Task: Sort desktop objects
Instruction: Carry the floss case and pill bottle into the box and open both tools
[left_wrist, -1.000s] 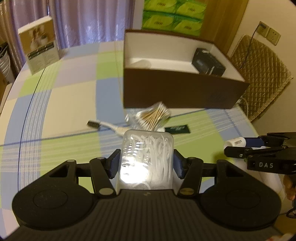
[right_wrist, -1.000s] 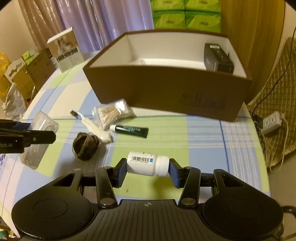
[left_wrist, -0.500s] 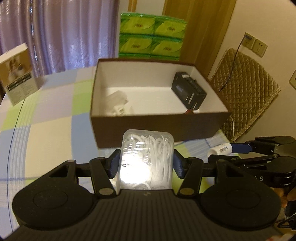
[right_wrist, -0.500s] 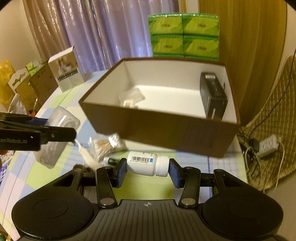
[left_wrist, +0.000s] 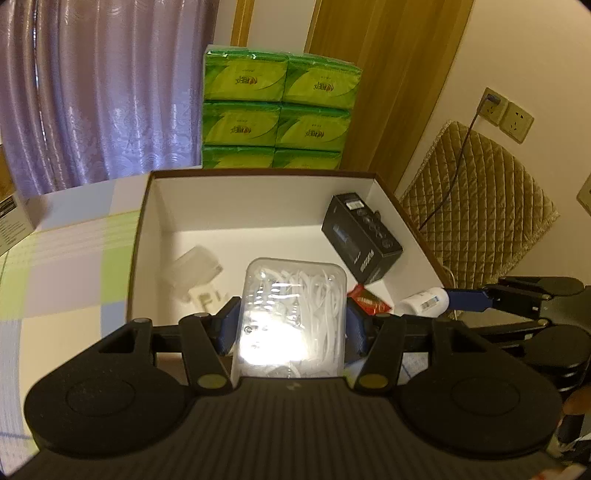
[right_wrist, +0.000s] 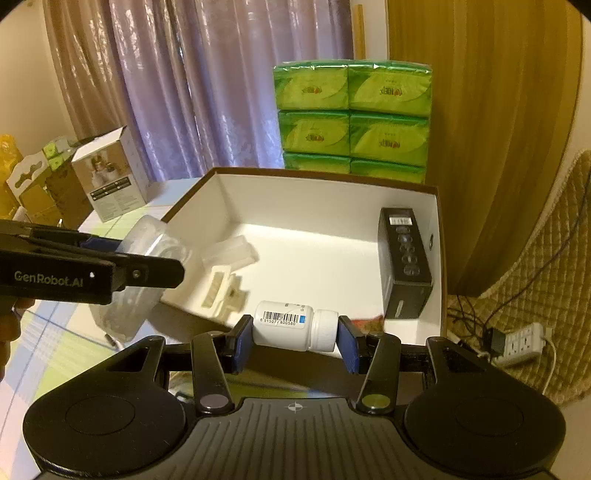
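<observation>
Carrying two loads over box (left_wrist: 258, 206), centre frame. Left gripper (left_wrist: 291, 325) clamped on floss case (left_wrist: 291, 314); right gripper (right_wrist: 295, 332) clamped on pill bottle (right_wrist: 291, 325), lower centre. Best: lower both onto bare floor, clear of black speaker (right_wrist: 404, 262), then unclamp.

- Tissue packs (left_wrist: 279, 110) are showing bright green.
- Storage box (right_wrist: 439, 229) is showing brown outside, white inside.
- Curtain (left_wrist: 99, 92) is shimmering purple.
- Tablecloth (left_wrist: 70, 258) is showing pastel checks.
</observation>
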